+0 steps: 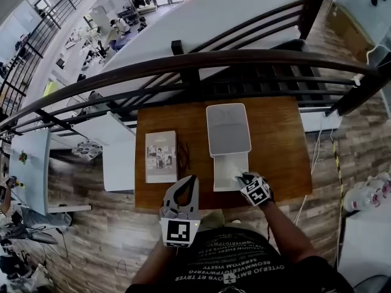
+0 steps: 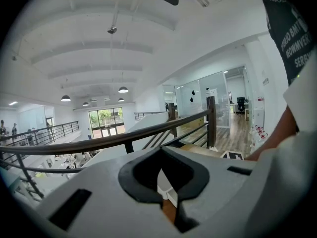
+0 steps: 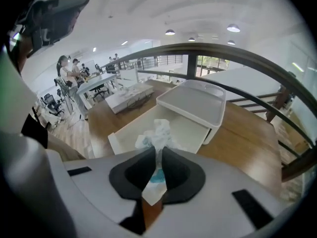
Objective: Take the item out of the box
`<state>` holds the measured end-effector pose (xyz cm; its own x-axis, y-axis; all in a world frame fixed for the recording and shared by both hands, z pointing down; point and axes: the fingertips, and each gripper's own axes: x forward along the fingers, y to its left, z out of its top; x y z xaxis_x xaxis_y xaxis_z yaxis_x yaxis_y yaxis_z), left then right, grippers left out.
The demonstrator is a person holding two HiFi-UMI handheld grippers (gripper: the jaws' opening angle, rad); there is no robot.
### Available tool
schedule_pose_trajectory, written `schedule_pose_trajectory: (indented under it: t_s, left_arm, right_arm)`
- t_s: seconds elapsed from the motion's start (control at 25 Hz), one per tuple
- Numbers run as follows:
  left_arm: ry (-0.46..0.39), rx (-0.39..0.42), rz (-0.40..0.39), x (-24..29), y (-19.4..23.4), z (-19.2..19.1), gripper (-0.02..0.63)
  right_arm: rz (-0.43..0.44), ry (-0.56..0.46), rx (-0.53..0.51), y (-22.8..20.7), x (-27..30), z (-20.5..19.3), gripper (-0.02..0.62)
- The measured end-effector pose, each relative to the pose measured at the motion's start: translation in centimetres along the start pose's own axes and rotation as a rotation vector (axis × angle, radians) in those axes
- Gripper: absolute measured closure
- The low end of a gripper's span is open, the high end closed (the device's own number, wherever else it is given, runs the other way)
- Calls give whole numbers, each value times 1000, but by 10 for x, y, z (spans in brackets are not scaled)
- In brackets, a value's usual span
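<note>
Right claw [image 3: 159, 152] is clamped on a crumpled white item [image 3: 156, 130]. The item is papery with a pale blue patch, and the dark pads squeeze its lower folds while the rest bunches above the tips. It is held at the near right corner of the open drawer [image 3: 190, 128], which is shallow, smooth and white and extends toward the counter's near edge. Behind the drawer stands the rounded white plastic box [image 1: 228, 130]. Left claw [image 1: 192, 179] hovers over the near edge, jaws together, empty. Left of the box, a flat rectangular booklet [image 1: 161, 156] lies on the brown wooden counter [image 1: 281, 145]. Past the far edge runs a dark curved railing [image 1: 183, 63].
</note>
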<state>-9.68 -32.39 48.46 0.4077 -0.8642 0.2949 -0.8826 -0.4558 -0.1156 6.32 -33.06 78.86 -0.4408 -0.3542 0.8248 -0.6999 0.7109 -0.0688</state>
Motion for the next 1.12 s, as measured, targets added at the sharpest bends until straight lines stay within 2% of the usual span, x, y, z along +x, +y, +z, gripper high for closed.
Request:
schedule_pose_trajectory:
  t_s: [0.48,0.84,1.12]
  left_arm:
    - [-51,-8,20,-34,-27,14,600]
    - [-98,-17,59,-66,-40,23,600]
    - [-134,-26,54,-90,-56,36,600]
  right_arm:
    - [-74,-260,54,-1,-102,26,565]
    - [-134,-450,13,9,-193,56,566]
    - [-131,-568,-37,31,-262,81,566]
